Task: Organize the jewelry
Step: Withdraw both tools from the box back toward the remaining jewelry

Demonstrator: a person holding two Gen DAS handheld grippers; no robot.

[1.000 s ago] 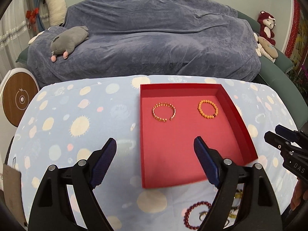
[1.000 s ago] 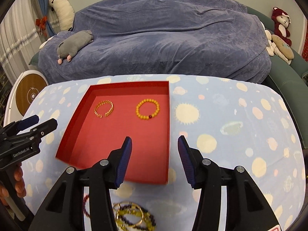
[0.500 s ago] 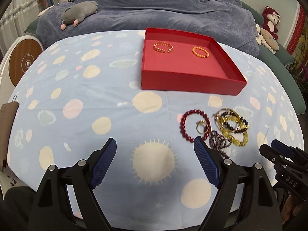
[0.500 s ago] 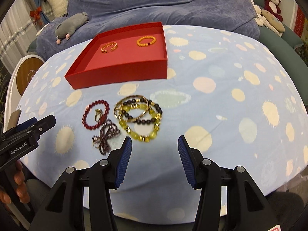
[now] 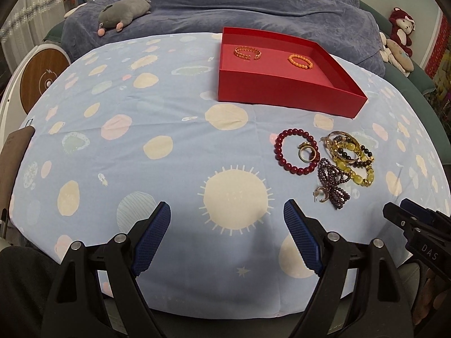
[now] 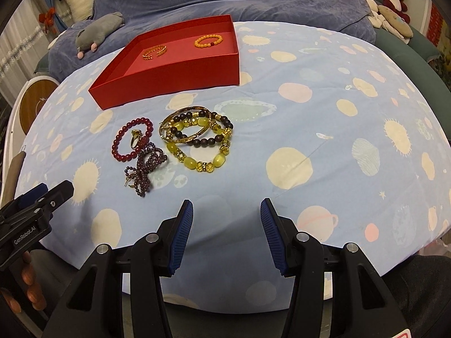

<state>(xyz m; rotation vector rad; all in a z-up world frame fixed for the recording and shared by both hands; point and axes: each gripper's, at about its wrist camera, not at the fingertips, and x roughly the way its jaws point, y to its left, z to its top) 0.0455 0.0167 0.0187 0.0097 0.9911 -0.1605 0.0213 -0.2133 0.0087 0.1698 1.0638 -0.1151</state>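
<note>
**Jewelry heap sitting ahead and between my two grippers, nearer the right one**

I am looking across a round table (image 5: 157, 118) draped in a pale blue cloth printed with suns and planets, with a sofa under a grey-blue throw (image 5: 253, 5) running behind it and a grey plush toy (image 5: 124, 11) lying on that throw. A red tray (image 5: 290, 95) is sitting toward the far edge of the table, and a gold cuff (image 5: 247, 52) and an orange bead bracelet (image 5: 300, 61) are already lying side by side at its far wall.

The unsorted heap is lying near the middle of the table, between the tray and the near edge where I am hovering. It is spreading crosswise: a dark red bead bracelet (image 6: 132, 140) with a gold ring (image 6: 134, 140) inside its loop on one end, a purple bead strand (image 6: 148, 169) trailing toward me, and a yellow bead bracelet (image 6: 197, 146) tangled with a gold bangle (image 6: 184, 126) on the other end.

I am holding the left gripper (image 5: 227, 240) spread wide with nothing between its pads; the heap is lying ahead and off to its right. The right gripper (image 6: 227, 235) is standing about half spread, also pinching nothing, and the heap is lying ahead and slightly to its left. I am judging the right gripper the closer one, with the yellow bracelet its nearest, most direct pick.
</note>
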